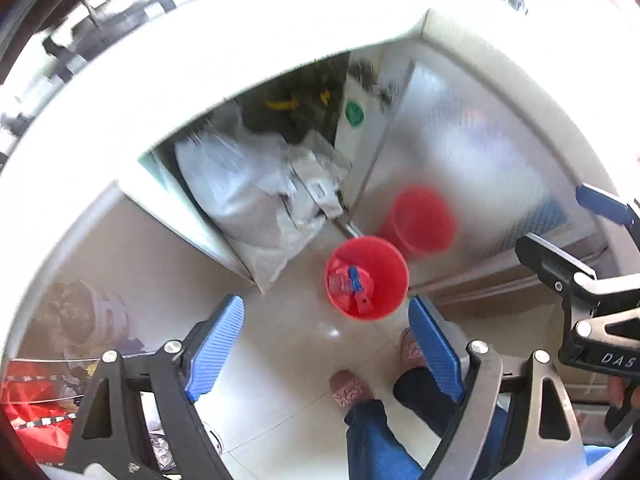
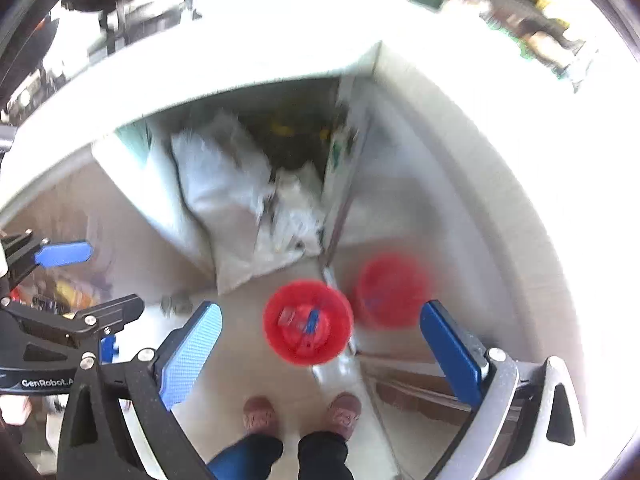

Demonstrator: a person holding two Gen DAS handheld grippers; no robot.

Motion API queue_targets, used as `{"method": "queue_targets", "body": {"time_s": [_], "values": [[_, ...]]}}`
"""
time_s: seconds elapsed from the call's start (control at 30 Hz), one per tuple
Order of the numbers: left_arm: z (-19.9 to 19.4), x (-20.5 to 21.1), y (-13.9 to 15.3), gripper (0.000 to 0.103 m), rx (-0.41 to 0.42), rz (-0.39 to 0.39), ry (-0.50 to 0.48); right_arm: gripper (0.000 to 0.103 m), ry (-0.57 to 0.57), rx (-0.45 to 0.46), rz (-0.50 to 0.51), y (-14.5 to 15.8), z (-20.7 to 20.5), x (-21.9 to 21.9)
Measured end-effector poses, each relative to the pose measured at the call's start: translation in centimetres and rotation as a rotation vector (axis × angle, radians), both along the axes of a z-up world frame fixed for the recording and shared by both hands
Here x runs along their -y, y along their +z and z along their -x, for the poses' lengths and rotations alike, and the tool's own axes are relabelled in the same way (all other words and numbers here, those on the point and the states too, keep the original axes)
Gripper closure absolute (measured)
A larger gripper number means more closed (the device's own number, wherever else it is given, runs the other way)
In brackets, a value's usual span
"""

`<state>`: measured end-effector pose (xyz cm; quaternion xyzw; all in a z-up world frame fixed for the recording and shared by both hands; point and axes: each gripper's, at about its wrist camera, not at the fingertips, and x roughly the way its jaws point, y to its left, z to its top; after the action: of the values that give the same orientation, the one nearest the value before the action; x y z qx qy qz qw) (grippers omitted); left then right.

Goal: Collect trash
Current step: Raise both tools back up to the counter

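A red trash bin (image 1: 366,278) (image 2: 308,324) stands on the pale tiled floor far below both grippers. Inside it lie a red wrapper (image 1: 340,282) and a blue scrap (image 1: 355,278). My left gripper (image 1: 326,300) hangs high above the bin, pointing steeply down, open, with nothing between its blue pads (image 1: 218,344). My right gripper (image 2: 320,308) is open too, held wide and empty over the bin. Each gripper shows at the edge of the other's view: the right gripper (image 1: 560,224) at the right, the left gripper (image 2: 96,280) at the left.
A white counter (image 1: 240,40) wraps round the far side. Under it sit white plastic bags (image 1: 248,192) in an open cabinet. A shiny cabinet door (image 1: 480,152) mirrors the bin. The person's slippered feet (image 2: 260,416) stand just in front of the bin. A red bag (image 1: 32,412) lies at lower left.
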<state>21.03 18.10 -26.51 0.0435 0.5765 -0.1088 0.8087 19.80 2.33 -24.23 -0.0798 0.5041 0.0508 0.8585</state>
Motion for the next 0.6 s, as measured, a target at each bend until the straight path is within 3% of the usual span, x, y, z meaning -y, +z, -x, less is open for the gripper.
{"method": "queue_targets", "body": {"time_s": [0.23,0.6], "values": [[1.0,0.5,7.1,0.019,0.080,0.064,-0.020,0.003,-0.070,0.108,-0.011,6.7,2.3,1.5],[-2.2,7.4,15.2,0.019,0.210,0.082,-0.172,0.002,-0.206,0.226,-0.026,13.3,2.3,7.1]]}}
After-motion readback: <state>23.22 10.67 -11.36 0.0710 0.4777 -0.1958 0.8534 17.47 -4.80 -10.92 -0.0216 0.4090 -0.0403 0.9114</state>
